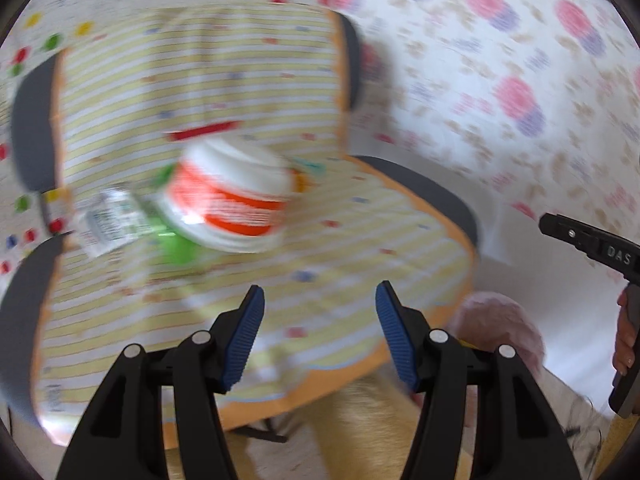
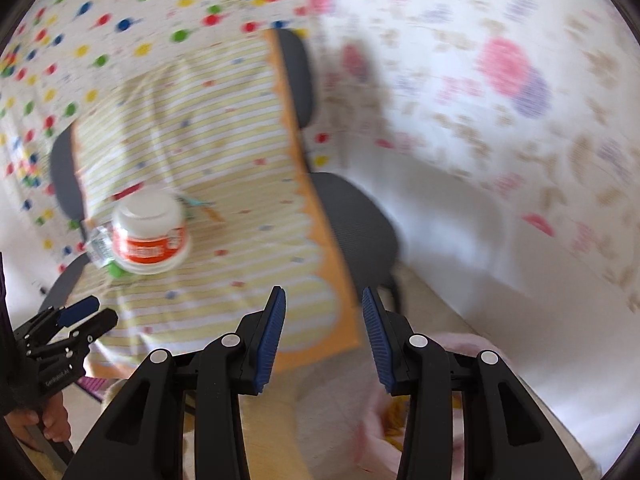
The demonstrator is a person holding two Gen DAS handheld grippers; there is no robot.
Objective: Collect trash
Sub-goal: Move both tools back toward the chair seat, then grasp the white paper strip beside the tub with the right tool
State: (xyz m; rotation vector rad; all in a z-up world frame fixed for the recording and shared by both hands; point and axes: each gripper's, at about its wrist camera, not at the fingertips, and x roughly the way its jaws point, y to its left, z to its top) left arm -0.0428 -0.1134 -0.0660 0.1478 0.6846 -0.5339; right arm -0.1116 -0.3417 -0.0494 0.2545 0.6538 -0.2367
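Now both my tongs, left (image 1: pixel 320 332) and right (image 2: pixel 324 332), were wide and held nothing. I thought slowing down before pinching the cup (image 1: pixel 236 200) on the table (image 1: pixel 360 240) would work best.

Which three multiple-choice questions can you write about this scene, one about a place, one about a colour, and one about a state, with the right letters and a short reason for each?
1. Where does the white cup stand?
A. on the striped table
B. on a grey chair
C. on the floor

2. What colour is the band around the cup?
A. blue
B. orange
C. black

3. How is the left gripper?
A. shut on the cup
B. shut on a wrapper
C. open and holding nothing

Answers:
1 A: the striped table lies under the cup in both views.
2 B: an orange band with white print circles it.
3 C: its blue pads stand apart with only table between them.
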